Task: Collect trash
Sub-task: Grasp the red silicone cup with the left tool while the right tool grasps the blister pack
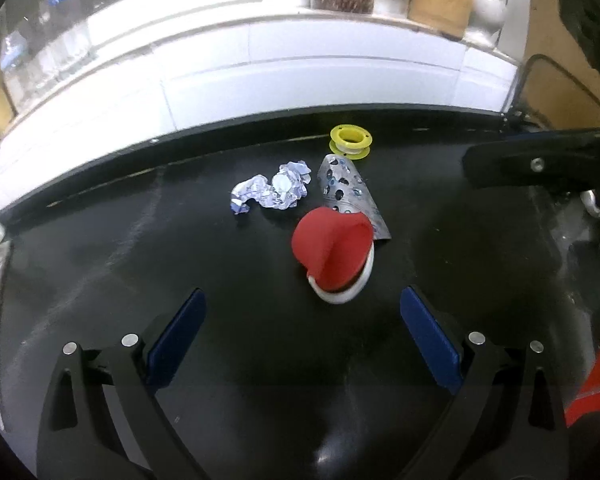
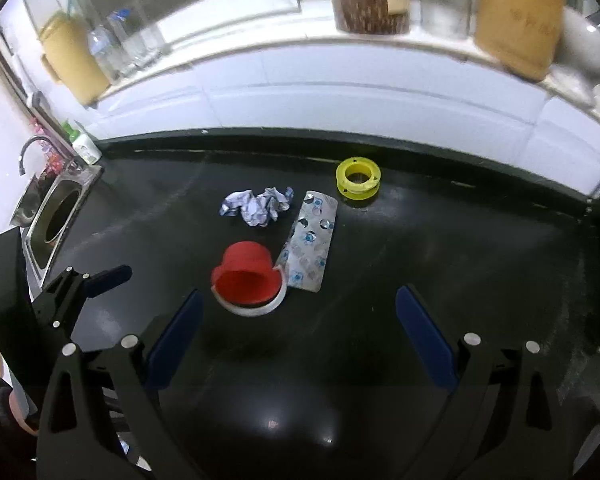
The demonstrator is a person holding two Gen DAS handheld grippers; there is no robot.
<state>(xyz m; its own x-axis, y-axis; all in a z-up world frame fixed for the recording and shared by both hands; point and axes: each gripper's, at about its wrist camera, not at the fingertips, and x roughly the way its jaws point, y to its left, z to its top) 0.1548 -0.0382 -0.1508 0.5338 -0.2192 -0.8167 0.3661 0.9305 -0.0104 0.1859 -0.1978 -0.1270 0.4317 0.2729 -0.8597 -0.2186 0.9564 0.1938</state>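
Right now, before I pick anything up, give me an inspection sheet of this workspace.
Surface: black countertop, glossy, faint smears.
Job's things: crumpled paper; empty blister pack lying flat; red cup tipped on its side over a white ring, touching the blister pack's near end; yellow spool apart, nearest the wall.
Clutter: nothing seen beyond these.
Grippers: left tool open, empty, facing the cup; right tool open, empty.
Cables: one dark cable at the counter's right end.
Surroundings: white tiled wall; ledge with jars and bottles, blurred; sink with tap at the left end.
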